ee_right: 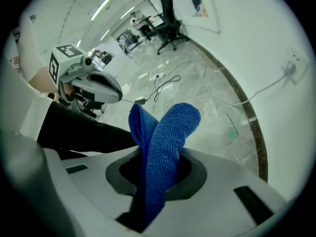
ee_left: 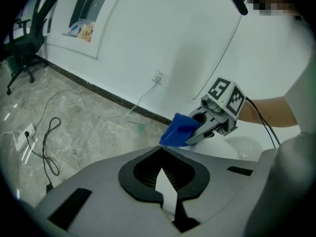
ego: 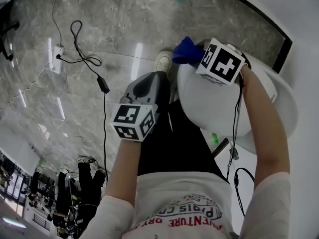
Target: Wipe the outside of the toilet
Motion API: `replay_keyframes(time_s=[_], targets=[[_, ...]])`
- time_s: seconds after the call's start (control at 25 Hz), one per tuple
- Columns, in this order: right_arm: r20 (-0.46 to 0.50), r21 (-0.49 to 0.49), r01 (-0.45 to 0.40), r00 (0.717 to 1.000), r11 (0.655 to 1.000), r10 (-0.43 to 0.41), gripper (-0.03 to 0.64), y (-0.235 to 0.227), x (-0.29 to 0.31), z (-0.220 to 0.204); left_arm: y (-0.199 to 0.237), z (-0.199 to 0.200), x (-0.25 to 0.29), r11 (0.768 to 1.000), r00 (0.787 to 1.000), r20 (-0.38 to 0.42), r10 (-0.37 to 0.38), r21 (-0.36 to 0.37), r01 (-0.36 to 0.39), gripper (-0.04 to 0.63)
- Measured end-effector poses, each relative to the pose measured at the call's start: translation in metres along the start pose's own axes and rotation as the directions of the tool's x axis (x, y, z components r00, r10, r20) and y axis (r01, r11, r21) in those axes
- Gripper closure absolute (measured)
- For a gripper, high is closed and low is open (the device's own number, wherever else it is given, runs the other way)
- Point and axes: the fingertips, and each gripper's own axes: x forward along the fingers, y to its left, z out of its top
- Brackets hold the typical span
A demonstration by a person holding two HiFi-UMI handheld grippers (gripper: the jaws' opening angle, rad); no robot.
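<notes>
The white toilet (ego: pixel 212 103) stands at my right, its rounded top under my right arm. My right gripper (ego: pixel 195 58) is shut on a folded blue cloth (ego: pixel 187 50), which it holds at the far edge of the toilet over the floor. In the right gripper view the blue cloth (ee_right: pixel 165 152) rises out of the jaws of that gripper (ee_right: pixel 150 201). The left gripper (ego: pixel 158 76) hovers over my dark trouser leg, left of the toilet, with its jaws together and nothing in them. From the left gripper view, the right gripper (ee_left: pixel 195 132) and the cloth (ee_left: pixel 178 130) sit above the toilet (ee_left: pixel 247 147).
A power strip (ego: pixel 56 59) and a black cable (ego: pixel 102 83) lie on the marble floor at the left. My shoe (ego: pixel 163 61) is beside the toilet base. A wall socket (ee_left: pixel 159 76) sits on the white wall, and an office chair (ee_left: pixel 19 48) stands far left.
</notes>
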Motion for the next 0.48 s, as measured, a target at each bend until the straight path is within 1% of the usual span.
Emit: replay_keyframes(time_s=[0.12, 0.2, 0.32, 0.4, 0.48], targets=[[0.118, 0.104, 0.042, 0.992, 0.994, -0.054, 0.545, -0.007, -0.037, -0.020, -0.036, 0.017, 0.017, 0.997, 0.999, -0.025, -0.042, 0.069, 0.044, 0.588], [0.199, 0.207, 0.074, 0.973, 0.976, -0.116, 0.545, -0.017, -0.066, -0.041, -0.064, 0.034, 0.031, 0.987, 0.995, -0.048, -0.083, 0.136, 0.089, 0.588], [0.278, 0.350, 0.117, 0.934, 0.930, -0.222, 0.545, -0.029, -0.111, -0.085, -0.113, 0.054, 0.053, 0.964, 0.988, -0.081, -0.131, 0.220, 0.146, 0.588], [0.295, 0.425, 0.142, 0.912, 0.894, -0.285, 0.545, -0.030, -0.133, -0.118, -0.147, 0.060, 0.069, 0.948, 0.981, -0.101, -0.163, 0.260, 0.184, 0.588], [0.310, 0.505, 0.157, 0.885, 0.849, -0.348, 0.545, -0.030, -0.151, -0.146, -0.178, 0.067, 0.084, 0.925, 0.970, -0.126, -0.207, 0.299, 0.236, 0.588]])
